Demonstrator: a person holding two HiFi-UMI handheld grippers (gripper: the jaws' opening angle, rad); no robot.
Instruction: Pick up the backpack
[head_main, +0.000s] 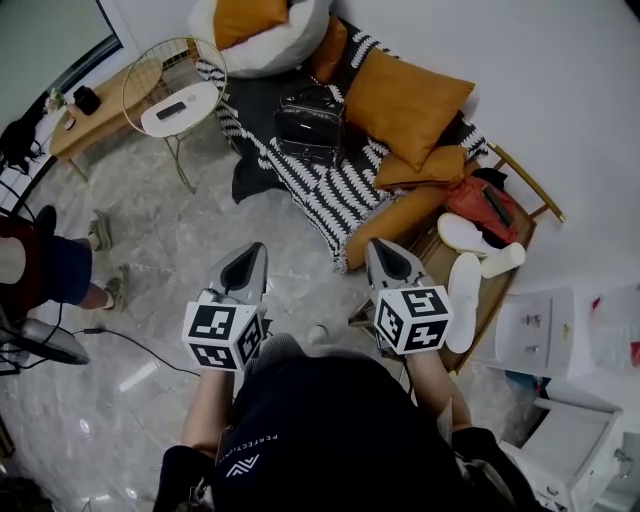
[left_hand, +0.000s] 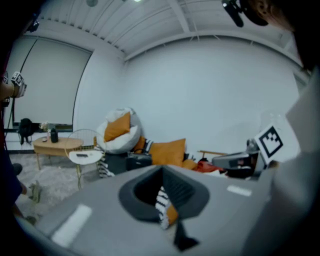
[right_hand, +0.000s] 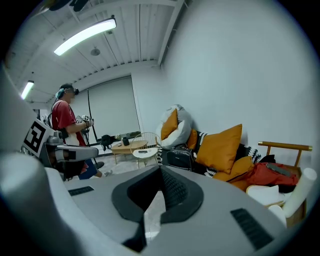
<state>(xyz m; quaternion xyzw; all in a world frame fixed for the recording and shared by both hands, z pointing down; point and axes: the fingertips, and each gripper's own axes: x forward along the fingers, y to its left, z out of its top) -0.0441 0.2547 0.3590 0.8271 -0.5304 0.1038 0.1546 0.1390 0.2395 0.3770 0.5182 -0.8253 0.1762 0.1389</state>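
I'm only starting: the black backpack (head_main: 310, 122) is sitting on the striped blanket (head_main: 300, 190) beside an orange cushion (head_main: 405, 95), well apart from my left gripper (head_main: 248, 262) and right gripper (head_main: 392, 258). I'm carrying both closed and empty, so the reach and grasp are not yet done.

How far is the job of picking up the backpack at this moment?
Done: nothing yet. The black backpack rests on the striped blanket, and no gripper touches it. In hand: the left gripper and the right gripper are both shut and empty, well apart from it. Left: reach the backpack, open a gripper, grasp it and lift.
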